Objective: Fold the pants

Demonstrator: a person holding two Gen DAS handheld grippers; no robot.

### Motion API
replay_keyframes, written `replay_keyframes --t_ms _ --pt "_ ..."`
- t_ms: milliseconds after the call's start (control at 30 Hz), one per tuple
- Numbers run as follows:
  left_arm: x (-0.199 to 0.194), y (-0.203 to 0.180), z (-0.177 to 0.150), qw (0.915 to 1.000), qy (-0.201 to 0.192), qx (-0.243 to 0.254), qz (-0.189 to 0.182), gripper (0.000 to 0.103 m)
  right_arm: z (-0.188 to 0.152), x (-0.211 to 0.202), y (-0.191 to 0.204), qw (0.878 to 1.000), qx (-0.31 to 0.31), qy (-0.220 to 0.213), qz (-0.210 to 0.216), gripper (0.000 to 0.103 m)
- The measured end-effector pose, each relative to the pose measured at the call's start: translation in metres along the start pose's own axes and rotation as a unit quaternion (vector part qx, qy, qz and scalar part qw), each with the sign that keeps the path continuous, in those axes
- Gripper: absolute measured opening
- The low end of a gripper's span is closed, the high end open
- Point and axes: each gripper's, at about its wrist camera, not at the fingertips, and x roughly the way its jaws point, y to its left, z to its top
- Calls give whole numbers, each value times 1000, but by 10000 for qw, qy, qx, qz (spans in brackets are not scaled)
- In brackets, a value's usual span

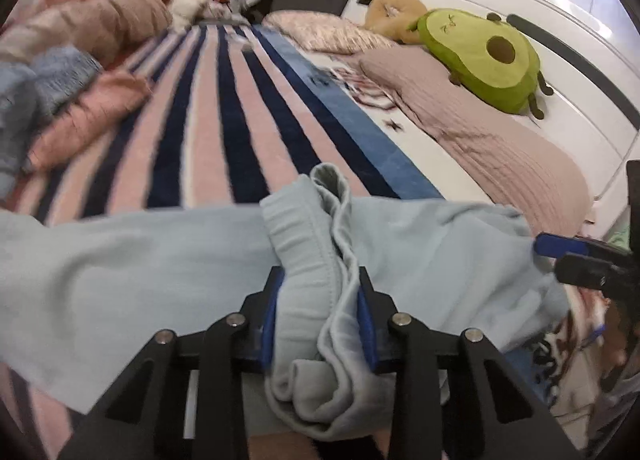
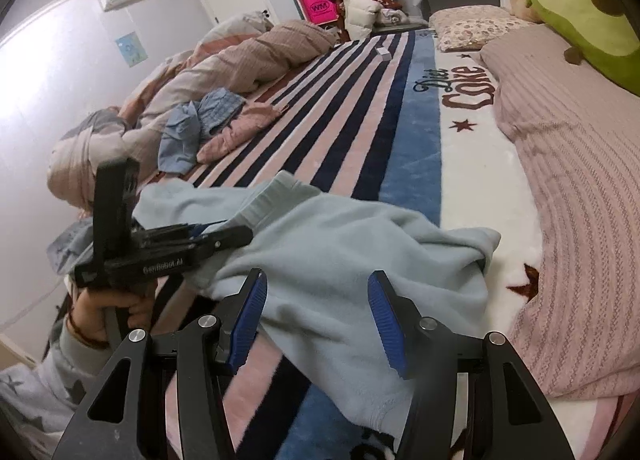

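The pale blue fleece pants (image 1: 120, 260) lie across the striped blanket at the bed's near edge. My left gripper (image 1: 320, 280) is shut on a bunched, ribbed edge of the pants, with folds of cloth hanging out behind the blue pads. In the right wrist view the pants (image 2: 340, 260) spread under my right gripper (image 2: 318, 300), which is open with its blue pads wide apart just above the cloth. The left gripper (image 2: 224, 238) shows there at the left, clamped on the cloth. The right gripper's tip (image 1: 560, 248) shows at the right edge of the left wrist view.
A pink and navy striped blanket (image 2: 340, 120) covers the bed. A rumpled duvet (image 2: 240, 56) and loose blue and pink clothes (image 2: 200, 124) lie at the left. A pink knit cover (image 2: 580, 188), pillow and avocado plush (image 2: 592, 8) lie at the right.
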Motion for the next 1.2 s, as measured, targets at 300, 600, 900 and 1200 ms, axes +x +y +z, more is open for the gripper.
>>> replay_keyframes --t_ms 300,600,900,1200 --pt "-5 41 3 9983 138 -217 518 36 2 9 10 9999 -118 81 -26 49" --pt "-51 71 -7 9945 -244 -556 852 70 -1 21 11 9997 -58 215 25 49" --pt "-88 133 -52 9772 -66 -1614 1379 70 -3 26 15 9996 -9 189 224 49" --pt "-60 155 -45 9710 -157 -1899 1442 70 -5 41 20 9989 -42 326 324 49"
